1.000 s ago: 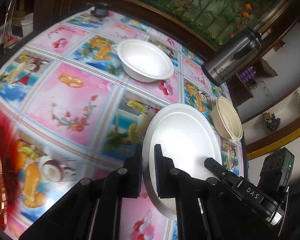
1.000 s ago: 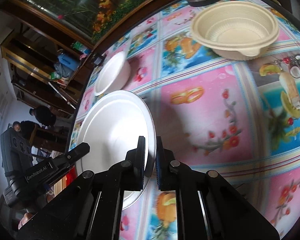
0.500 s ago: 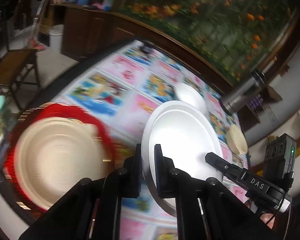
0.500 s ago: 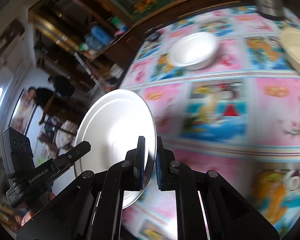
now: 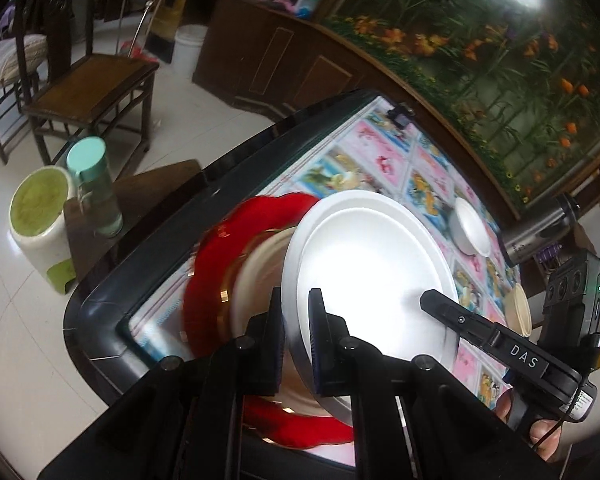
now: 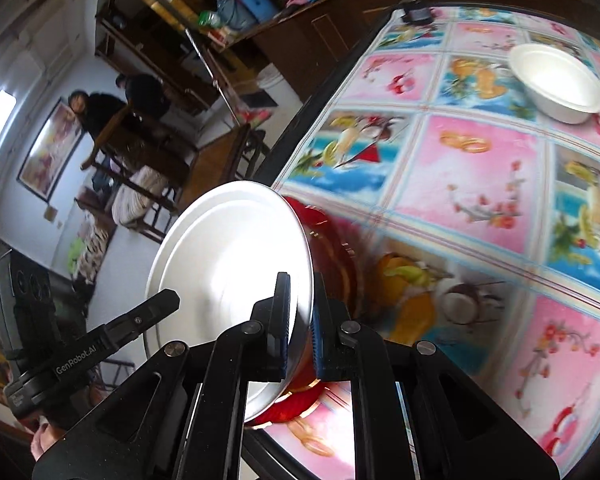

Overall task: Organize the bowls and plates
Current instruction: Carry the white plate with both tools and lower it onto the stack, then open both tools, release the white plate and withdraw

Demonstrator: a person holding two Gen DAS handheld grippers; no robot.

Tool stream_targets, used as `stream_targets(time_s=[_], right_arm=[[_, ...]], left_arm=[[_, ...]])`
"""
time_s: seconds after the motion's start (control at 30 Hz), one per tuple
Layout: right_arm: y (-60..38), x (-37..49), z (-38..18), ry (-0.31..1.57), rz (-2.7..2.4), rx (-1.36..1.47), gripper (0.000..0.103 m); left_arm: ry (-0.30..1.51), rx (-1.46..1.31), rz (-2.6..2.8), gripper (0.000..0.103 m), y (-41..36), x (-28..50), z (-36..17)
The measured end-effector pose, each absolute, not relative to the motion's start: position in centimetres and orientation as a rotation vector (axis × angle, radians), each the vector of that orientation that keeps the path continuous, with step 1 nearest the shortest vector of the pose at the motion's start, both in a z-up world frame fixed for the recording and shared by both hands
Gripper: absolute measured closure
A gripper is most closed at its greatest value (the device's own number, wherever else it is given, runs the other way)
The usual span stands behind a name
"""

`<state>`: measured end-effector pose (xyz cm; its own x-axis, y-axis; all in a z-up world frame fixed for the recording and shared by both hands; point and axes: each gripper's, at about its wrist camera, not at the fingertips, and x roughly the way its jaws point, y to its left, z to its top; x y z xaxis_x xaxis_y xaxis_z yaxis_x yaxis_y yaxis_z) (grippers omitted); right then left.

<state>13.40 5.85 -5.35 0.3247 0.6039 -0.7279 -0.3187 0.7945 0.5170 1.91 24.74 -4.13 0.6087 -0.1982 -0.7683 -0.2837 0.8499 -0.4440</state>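
A large white plate (image 5: 370, 276) is held up off the table by both grippers, one on each side of its rim. My left gripper (image 5: 297, 332) is shut on its near rim. My right gripper (image 6: 300, 316) is shut on the opposite rim of the white plate (image 6: 228, 264). Under it, at the table's corner, lies a red plate (image 5: 228, 240) with a beige plate (image 5: 260, 264) on it; the red plate also shows in the right wrist view (image 6: 332, 256). A white bowl (image 6: 556, 80) and a beige bowl (image 5: 520, 312) stand further along the table.
The table (image 6: 480, 168) has a fruit-patterned cloth and a dark raised edge (image 5: 112, 320). A steel thermos (image 5: 540, 232) stands at the far side. Beyond the corner are a stool with a green bottle (image 5: 96, 188), a white bucket (image 5: 40, 228) and a wooden chair (image 5: 88, 84).
Both grippers have carried the white plate from mid-table towards the table's corner. It now hangs over the red and beige plates.
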Motion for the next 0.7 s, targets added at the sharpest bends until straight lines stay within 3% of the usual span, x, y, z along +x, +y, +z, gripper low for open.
stream_targets(time_s=[0.7], right_arm=[[7.3,12.1,-5.4,1.055,0.525,0.183,0.093]], left_arm=[[0.903,-0.616,0.087,0.092,28.5,-0.9,-3.9]])
